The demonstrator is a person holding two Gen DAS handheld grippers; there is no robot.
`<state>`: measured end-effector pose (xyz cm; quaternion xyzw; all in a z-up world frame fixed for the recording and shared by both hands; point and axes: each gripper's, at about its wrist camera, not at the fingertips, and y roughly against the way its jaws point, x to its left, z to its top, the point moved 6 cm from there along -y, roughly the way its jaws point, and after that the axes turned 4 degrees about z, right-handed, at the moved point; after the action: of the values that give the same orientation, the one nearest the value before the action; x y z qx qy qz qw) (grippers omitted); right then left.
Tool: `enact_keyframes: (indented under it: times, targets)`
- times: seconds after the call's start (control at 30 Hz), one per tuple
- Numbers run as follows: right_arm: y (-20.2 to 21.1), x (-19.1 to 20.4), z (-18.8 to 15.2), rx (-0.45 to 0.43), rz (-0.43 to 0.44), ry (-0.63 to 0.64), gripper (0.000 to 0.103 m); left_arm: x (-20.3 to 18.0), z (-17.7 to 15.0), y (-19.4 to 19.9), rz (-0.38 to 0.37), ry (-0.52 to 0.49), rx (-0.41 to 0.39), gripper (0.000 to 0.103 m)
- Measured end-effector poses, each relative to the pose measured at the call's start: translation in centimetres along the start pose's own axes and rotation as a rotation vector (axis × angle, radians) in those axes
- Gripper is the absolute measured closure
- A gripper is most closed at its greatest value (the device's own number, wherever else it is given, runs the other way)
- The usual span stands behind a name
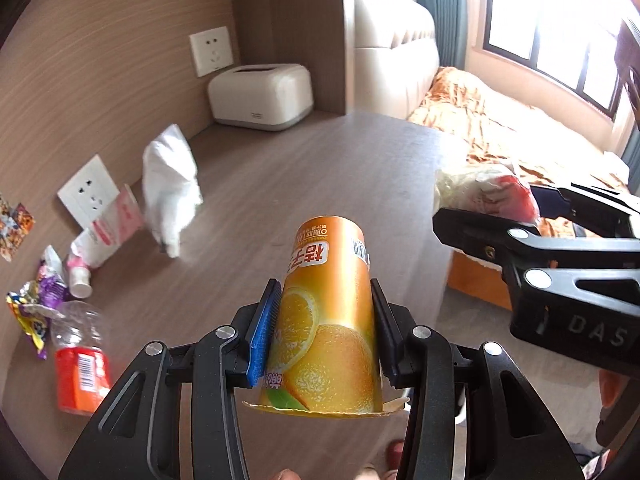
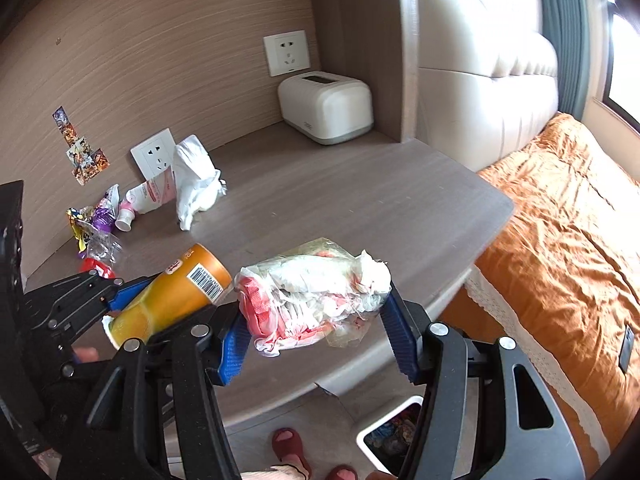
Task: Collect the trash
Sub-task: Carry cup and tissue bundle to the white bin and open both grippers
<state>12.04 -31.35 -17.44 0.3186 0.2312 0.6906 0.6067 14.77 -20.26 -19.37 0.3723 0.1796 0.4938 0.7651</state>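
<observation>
Two items are in your grip, both held above the counter. Left tongs: closed on the orange juice cup, blue pads pressed to its sides, the cup inverted so its torn foil rim faces you and its base points away. Right tongs: closed around a crumpled clear plastic bag stuffed with white and red wrappers, one pad at each end of the bundle. In the right wrist view your cup sits just left of the bag, nearly touching it.

Items remaining on the counter, along the wood-panel wall:
- crumpled white tissue, blurred in the left view, standing near the lower wall socket;
- pink-and-white tube lying with its cap end toward the white cap;
- purple and yellow snack wrappers, bunched together;
- crushed clear bottle with a red label, lying beside the wrappers.

Fixtures: white tissue box in the far corner under the upper wall socket; stickers on the wall.

Below the counter edge: white bin with colourful contents, between your red slippers and the bed with its orange cover.
</observation>
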Motion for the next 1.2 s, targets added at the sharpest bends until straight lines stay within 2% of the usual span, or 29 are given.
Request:
enact_keyframes:
  times: [0.37, 0.7, 1.0, 1.2]
  targets:
    - [4.9, -6.4, -4.9, 0.002, -0.062, -0.149, 0.043, -9.3, 0.0, 0.3, -0.095, -0.117, 0.009, 0.06]
    - [8.0, -11.3, -9.5, 0.014, -0.152, -0.271, 0.043, -17.1, -2.5, -0.7, -0.194, -0.232, 0.074, 0.06]
    - [9.6, -14.9, -13.2, 0.024, -0.22, -0.363, 0.043, -21.8, -4.6, -2.1, -0.266, -0.304, 0.126, 0.06]
    - [8.8, -17.1, -16.4, 0.06, -0.207, -0.477, 0.043, -23.8, -6.6, -4.2, -0.296, -0.352, 0.179, 0.06]
